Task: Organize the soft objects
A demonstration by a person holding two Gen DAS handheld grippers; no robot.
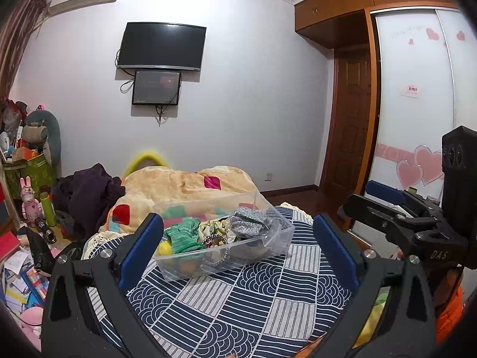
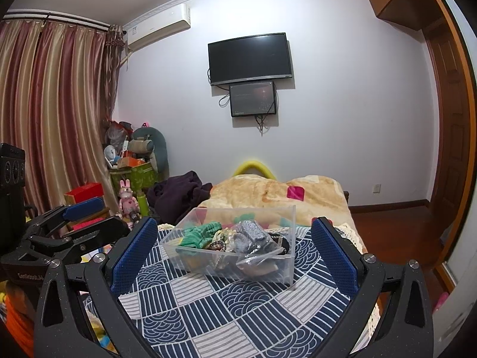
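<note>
Left gripper [image 1: 238, 238] and right gripper [image 2: 235, 244]: jaws spread wide, nothing held, both above the patterned bedspread [image 1: 253, 304]. Ahead on the bedspread sits the clear bin [image 2: 235, 265], holding a green knit piece [image 2: 199, 234], grey glittery fabric [image 2: 250, 234]. Beyond: beige blanket [image 2: 268, 191].
</note>
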